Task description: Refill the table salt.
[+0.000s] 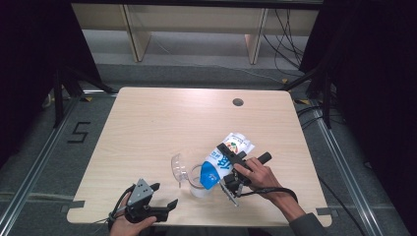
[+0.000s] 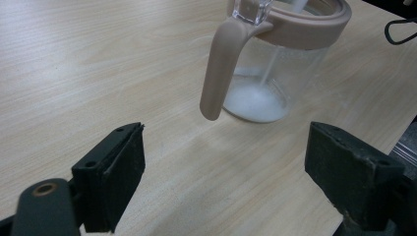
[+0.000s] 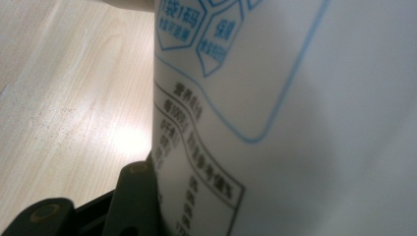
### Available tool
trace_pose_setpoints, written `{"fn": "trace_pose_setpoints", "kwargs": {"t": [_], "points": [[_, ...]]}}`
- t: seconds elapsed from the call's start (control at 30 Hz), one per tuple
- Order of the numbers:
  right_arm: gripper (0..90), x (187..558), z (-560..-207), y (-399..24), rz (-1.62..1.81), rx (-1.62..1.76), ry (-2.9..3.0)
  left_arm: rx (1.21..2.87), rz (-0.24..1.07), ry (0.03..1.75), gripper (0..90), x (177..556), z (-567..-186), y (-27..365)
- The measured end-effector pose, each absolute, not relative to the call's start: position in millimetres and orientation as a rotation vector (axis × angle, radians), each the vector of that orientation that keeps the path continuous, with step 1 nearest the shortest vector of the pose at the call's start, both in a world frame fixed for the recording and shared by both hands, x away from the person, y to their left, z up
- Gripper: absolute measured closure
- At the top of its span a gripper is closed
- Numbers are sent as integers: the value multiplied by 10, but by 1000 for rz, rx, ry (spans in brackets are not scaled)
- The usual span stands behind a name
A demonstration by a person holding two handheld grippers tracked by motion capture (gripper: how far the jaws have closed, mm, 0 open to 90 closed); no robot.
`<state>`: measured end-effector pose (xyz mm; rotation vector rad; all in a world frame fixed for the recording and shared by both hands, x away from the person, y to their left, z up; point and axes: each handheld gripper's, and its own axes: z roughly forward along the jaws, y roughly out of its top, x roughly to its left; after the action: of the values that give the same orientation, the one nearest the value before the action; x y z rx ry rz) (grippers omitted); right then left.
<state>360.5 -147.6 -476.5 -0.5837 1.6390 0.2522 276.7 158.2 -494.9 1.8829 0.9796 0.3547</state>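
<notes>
Beside clear jug [image 2: 275, 73], glossy pouch [image 1: 222, 162]

Left gripper [image 1: 164, 196]: low at near table edge, held in left hand [image 1: 129, 227], jaws wide apart, nothing between them. Right gripper [image 1: 227, 166]: gripped by right hand [image 1: 255, 173], tilted, jaws clamped on pouch [image 1: 223, 160]
</notes>
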Motion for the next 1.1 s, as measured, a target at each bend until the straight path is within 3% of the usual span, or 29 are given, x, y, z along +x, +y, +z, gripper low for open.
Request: {"fn": "trace_pose_setpoints", "kwargs": {"t": [1.1], "points": [[540, 3593, -4817, -1487, 243, -551, 1655, 1883, 354, 979, 150, 2770, -4953, 1581]]}}
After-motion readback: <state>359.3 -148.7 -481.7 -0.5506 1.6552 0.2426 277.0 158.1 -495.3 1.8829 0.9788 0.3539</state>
